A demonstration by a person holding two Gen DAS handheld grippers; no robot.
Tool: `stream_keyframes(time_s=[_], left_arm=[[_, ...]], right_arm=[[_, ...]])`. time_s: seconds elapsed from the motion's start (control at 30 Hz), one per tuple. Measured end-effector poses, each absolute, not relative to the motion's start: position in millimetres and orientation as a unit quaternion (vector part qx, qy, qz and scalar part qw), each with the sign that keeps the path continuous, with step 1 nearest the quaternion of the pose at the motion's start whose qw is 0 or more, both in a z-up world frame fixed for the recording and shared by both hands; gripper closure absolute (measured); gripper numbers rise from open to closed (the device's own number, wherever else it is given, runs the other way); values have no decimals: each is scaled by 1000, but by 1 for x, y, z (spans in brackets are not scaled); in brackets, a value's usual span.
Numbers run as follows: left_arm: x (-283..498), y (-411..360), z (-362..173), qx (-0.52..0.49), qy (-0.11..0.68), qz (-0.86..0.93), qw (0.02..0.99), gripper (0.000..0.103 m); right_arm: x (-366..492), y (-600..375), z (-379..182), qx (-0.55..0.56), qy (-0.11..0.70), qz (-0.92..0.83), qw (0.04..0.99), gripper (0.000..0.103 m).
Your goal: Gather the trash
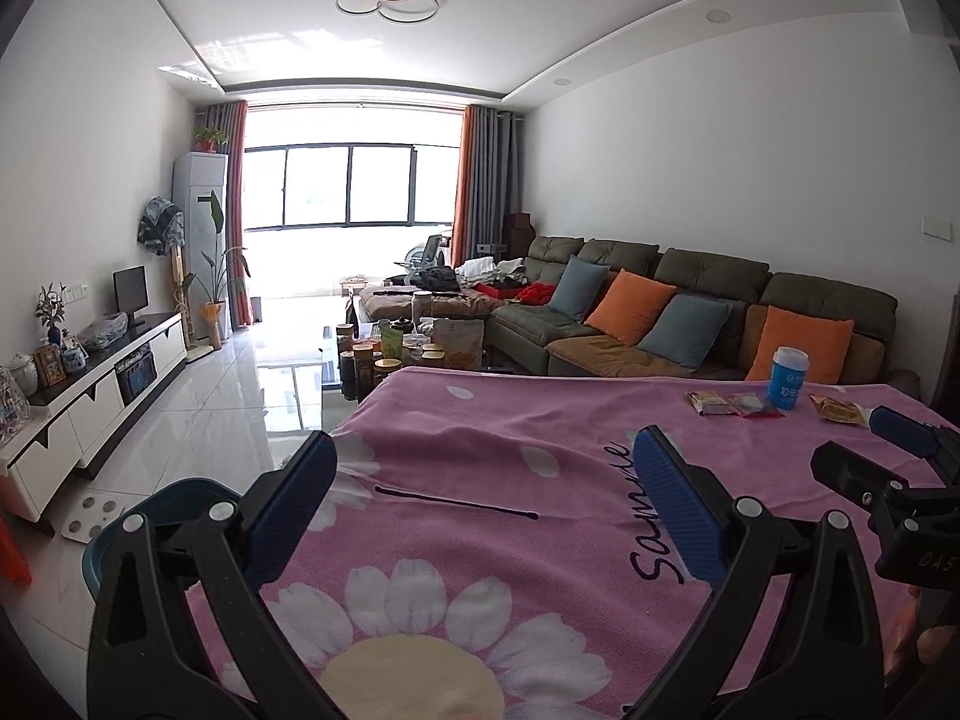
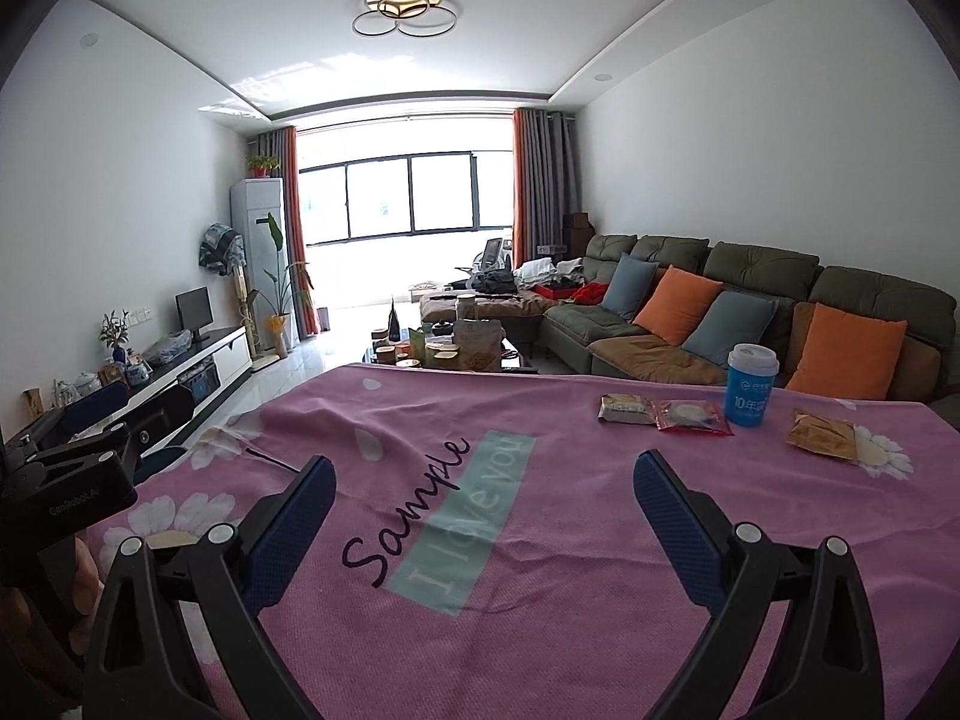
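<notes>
Three snack wrappers lie at the far right of the pink flowered cloth (image 2: pixel 540 540): a beige one (image 2: pixel 624 408), a red-edged clear one (image 2: pixel 690 417) and a brown one (image 2: pixel 823 434). A blue cup with a white lid (image 2: pixel 751 384) stands among them. In the left wrist view the same beige wrapper (image 1: pixel 708 402), red wrapper (image 1: pixel 757 405), brown wrapper (image 1: pixel 837 410) and blue cup (image 1: pixel 787 377) show far right. My left gripper (image 1: pixel 486 504) is open above the cloth, holding nothing. My right gripper (image 2: pixel 483 510) is open too, well short of the wrappers.
A teal bin (image 1: pixel 150 516) sits on the floor left of the table. A thin dark stick (image 1: pixel 456 503) lies on the cloth. Beyond the table stand a coffee table with jars (image 2: pixel 444 348), a green sofa (image 2: pixel 750 300) and a TV cabinet (image 1: pixel 102 396).
</notes>
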State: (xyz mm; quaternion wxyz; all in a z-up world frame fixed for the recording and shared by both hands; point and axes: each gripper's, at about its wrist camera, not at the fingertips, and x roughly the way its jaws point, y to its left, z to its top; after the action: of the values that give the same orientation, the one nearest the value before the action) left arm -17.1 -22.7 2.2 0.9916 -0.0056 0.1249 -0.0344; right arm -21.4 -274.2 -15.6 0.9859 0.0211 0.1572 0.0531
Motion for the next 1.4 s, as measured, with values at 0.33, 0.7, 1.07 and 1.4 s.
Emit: stream_keyframes(time_s=[0.33, 0.7, 1.07, 1.4], left_arm=[[-19, -32, 4, -1, 115, -31, 993, 6], [-20, -37, 3, 6, 113, -32, 993, 6], [-21, -39, 1, 5, 110, -28, 994, 6], [-25, -40, 2, 8, 101, -24, 995, 6]], right_arm=[[-30, -282, -14, 21, 144, 35, 989, 7], [-34, -291, -11, 25, 137, 24, 990, 7], [-35, -292, -9, 24, 133, 20, 991, 7], [-35, -293, -8, 27, 133, 20, 991, 7]])
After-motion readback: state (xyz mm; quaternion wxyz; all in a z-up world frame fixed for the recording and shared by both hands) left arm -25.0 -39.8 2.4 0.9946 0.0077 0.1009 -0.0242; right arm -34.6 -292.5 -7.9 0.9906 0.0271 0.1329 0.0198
